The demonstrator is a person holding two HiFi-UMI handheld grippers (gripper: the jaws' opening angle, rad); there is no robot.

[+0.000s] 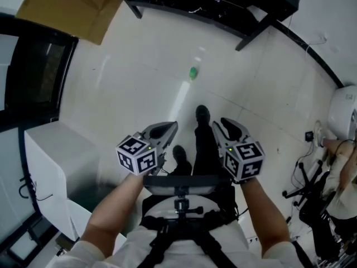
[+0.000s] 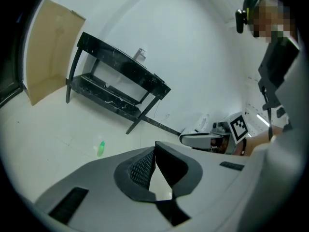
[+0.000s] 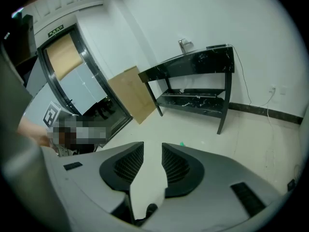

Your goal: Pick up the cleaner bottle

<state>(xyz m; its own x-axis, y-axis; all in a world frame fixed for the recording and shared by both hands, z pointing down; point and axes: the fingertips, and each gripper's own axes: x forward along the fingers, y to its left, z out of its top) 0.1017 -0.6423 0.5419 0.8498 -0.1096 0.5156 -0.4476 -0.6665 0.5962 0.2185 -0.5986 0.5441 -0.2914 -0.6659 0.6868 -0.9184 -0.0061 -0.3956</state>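
Green cleaner bottle (image 1: 193,72): on the pale floor (image 1: 139,82), well apart from both tools, between them and the black stand (image 1: 212,4) by the wall; too small to tell whether it is upright or lying; nothing touches it.
Left hand-held gripper (image 1: 170,127): clenched, jaw tips meeting, nothing between them; held low over the floor, pointing forward and down; marker cube (image 1: 136,154) on its rear.
Right hand-held gripper (image 1: 218,125): released, jaws apart with only bare floor showing through the gap; level with the left one, just beside it; second marker cube (image 1: 245,159) on its rear.
Dark shoes (image 1: 202,114): the person's own, on the floor between the two tools.
Cardboard sheet (image 1: 72,7): leaning beside the stand's left end.
White cabinet (image 1: 50,161): at the person's left.
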